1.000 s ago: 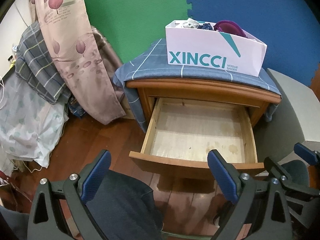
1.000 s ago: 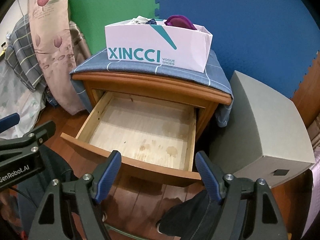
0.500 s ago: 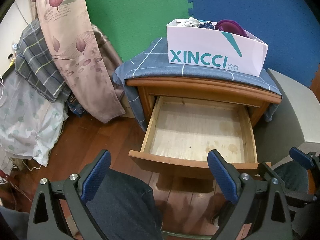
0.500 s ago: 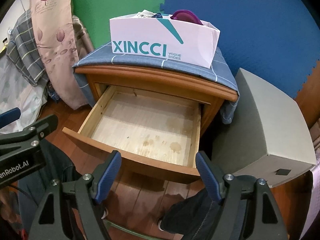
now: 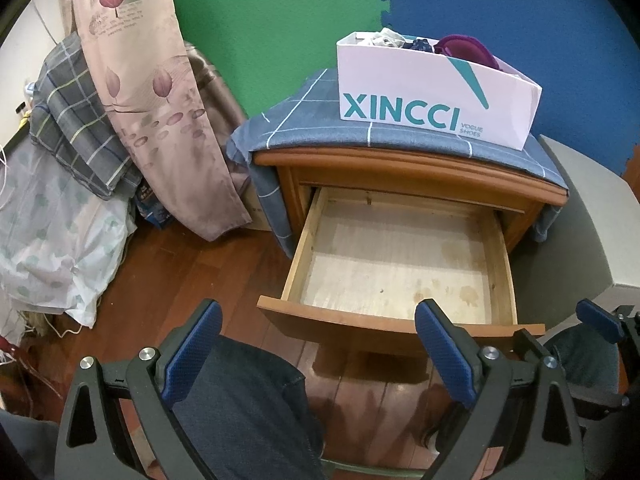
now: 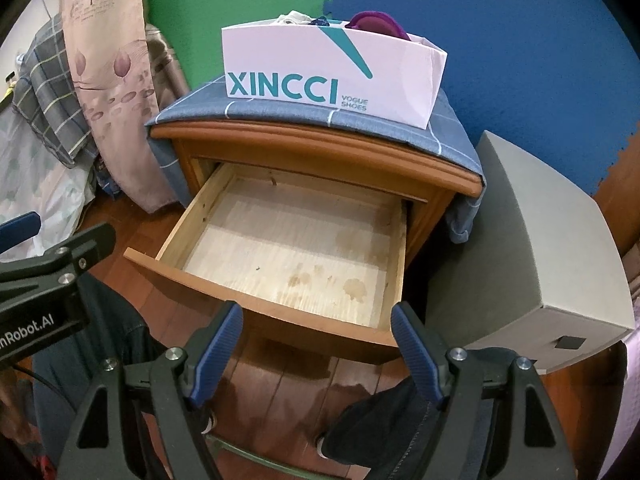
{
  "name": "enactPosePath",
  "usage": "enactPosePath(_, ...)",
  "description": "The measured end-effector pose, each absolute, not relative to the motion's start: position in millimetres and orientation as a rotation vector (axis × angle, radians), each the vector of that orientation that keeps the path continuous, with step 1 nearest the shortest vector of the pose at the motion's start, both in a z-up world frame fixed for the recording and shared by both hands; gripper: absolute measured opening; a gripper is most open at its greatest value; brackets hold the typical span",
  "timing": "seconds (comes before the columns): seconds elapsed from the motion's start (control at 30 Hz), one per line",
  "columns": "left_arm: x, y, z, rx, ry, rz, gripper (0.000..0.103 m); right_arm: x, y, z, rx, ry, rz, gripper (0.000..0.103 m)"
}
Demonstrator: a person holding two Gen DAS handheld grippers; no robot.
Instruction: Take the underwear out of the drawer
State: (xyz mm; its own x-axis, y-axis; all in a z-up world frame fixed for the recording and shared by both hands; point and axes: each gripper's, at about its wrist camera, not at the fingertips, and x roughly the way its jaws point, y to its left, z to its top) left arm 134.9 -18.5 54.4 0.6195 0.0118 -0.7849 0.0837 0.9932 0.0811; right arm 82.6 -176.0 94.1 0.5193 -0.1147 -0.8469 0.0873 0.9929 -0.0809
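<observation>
The wooden nightstand's drawer [image 5: 400, 264] [image 6: 288, 256] is pulled out, and its bare, stained bottom holds nothing. On top stands a white XINCCI shoebox [image 5: 420, 96] [image 6: 320, 68] with underwear in it: a purple piece [image 5: 464, 46] [image 6: 376, 24] beside dark blue and white ones. My left gripper [image 5: 318, 316] hangs open in front of the drawer's front panel, above the floor. My right gripper [image 6: 317, 312] is also open, near the drawer's right front corner. Neither has anything between its pads.
A grey box [image 6: 540, 260] stands right of the nightstand. A floral curtain [image 5: 152, 100] and plaid bedding [image 5: 76, 120] fill the left. A blue checked cloth [image 5: 304, 120] drapes over the nightstand top. A person's legs in dark jeans [image 5: 248, 408] are below the grippers, on wooden floor.
The right gripper has drifted slightly to the left, so the nightstand sits a little further right in its view. The left gripper has not moved. Both stay open.
</observation>
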Motion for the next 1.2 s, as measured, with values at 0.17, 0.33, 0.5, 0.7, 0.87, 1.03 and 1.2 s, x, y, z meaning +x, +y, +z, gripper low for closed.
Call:
enactPosePath(0.17, 134.8, -17.8, 53.7, 0.112, 0.903, -0.040, 0.096, 82.7, -174.8, 91.9, -0.033, 1.021, -0.117, 0.079)
enactPosePath(0.33, 135.1, -16.8, 52.5, 0.106, 0.909, -0.038, 0.096, 82.3, -174.1, 91.7, -0.031, 1.022, -0.115, 0.079)
enactPosePath(0.5, 136.4, -16.3, 51.0, 0.095, 0.915, -0.035, 0.096, 82.2, -173.3, 90.4, -0.032, 1.027, -0.110, 0.079)
enactPosePath(0.7, 136.3, -17.5, 50.2, 0.091, 0.917, -0.035, 0.096, 81.0, -172.2, 88.7, -0.030, 1.033, -0.102, 0.079)
enactPosePath(0.87, 136.5, -17.9, 50.0, 0.093, 0.916, -0.033, 0.096, 80.2, -171.9, 86.8, -0.030, 1.037, -0.102, 0.079)
enactPosePath(1.03, 136.2, -17.8, 48.7, 0.093, 0.918, -0.037, 0.096, 80.3, -172.0, 86.4, -0.030, 1.038, -0.098, 0.079)
enactPosePath(1.2, 136.3, -16.9, 47.1, 0.088, 0.925, -0.040, 0.096, 79.7, -171.5, 85.3, -0.033, 1.041, -0.100, 0.079)
